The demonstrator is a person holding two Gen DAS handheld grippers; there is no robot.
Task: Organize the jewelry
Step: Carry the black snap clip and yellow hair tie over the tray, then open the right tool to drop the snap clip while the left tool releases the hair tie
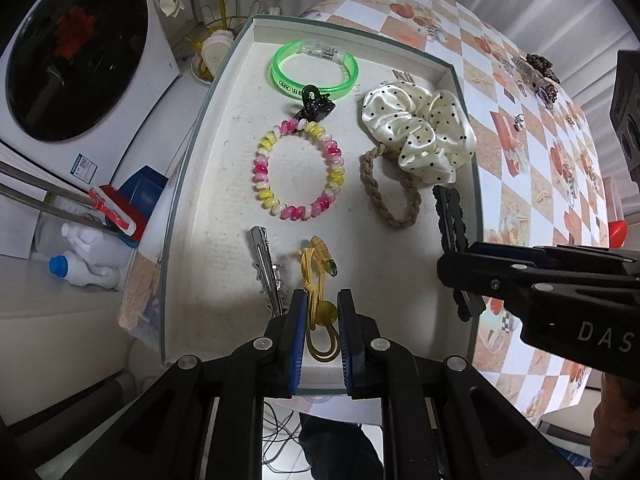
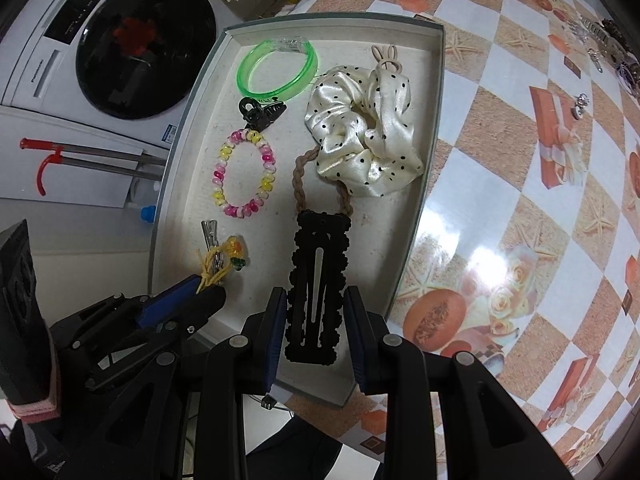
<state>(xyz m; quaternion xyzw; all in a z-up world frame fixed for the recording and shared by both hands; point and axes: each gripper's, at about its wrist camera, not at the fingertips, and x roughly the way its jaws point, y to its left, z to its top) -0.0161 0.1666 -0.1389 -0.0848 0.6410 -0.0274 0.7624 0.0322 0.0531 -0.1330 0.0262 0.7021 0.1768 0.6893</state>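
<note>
A shallow white tray [image 1: 224, 92] holds a green bangle [image 1: 314, 68], a pink-yellow coil bracelet [image 1: 298, 168], a polka-dot scrunchie [image 1: 420, 132], a braided tan hair tie [image 1: 390, 196], a small black claw clip [image 1: 316, 106] and a silver clip [image 1: 268, 276]. My left gripper [image 1: 322, 304] is shut on a yellow cord hair tie [image 1: 316, 296] low over the tray's near end. My right gripper [image 2: 316, 300] is shut on a black snap clip [image 2: 316, 280] above the tray's near right part; it also shows in the left wrist view [image 1: 452, 216].
The tray [image 2: 432, 80] sits at the left edge of a checkered table [image 2: 520, 200]. More small jewelry [image 2: 608, 40] lies at the table's far right. A washing machine [image 2: 120, 40], bottles [image 1: 80, 256] and a brush stand off the table's left edge.
</note>
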